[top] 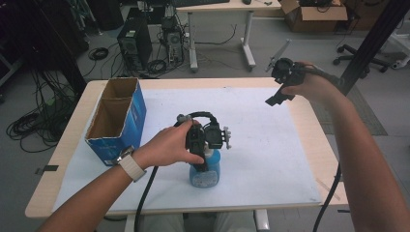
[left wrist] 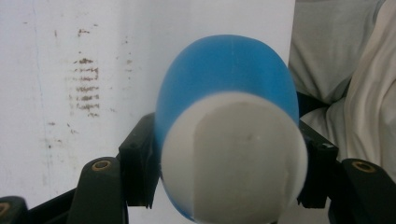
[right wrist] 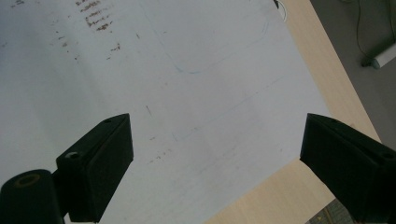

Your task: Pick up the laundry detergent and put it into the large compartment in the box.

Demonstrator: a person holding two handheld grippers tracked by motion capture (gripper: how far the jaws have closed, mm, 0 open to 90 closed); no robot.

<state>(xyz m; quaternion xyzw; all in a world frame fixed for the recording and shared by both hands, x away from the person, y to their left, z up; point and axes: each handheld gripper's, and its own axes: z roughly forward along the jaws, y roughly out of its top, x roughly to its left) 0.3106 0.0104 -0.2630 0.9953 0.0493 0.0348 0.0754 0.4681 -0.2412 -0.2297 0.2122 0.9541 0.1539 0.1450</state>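
Observation:
A blue bottle [top: 205, 171] with a white cap stands upright near the front middle of the table's white mat [top: 261, 145]. My left gripper [top: 204, 153] reaches down from above and is shut on the blue bottle [left wrist: 229, 140], its black jaws pressing both sides just below the white cap. My right gripper [top: 280, 92] is held in the air above the mat's far right corner. In the right gripper view its jaws stand wide apart with nothing between them, and the right gripper [right wrist: 215, 168] looks down on bare mat and the wooden table edge [right wrist: 289, 196].
An open blue cardboard box [top: 116, 118] with two compartments stands at the table's left side. The table's wooden border [top: 314, 130] runs round the mat. Behind the table are computer towers [top: 135, 41], cables and a desk. The person's lap [left wrist: 345, 60] lies beyond the near edge.

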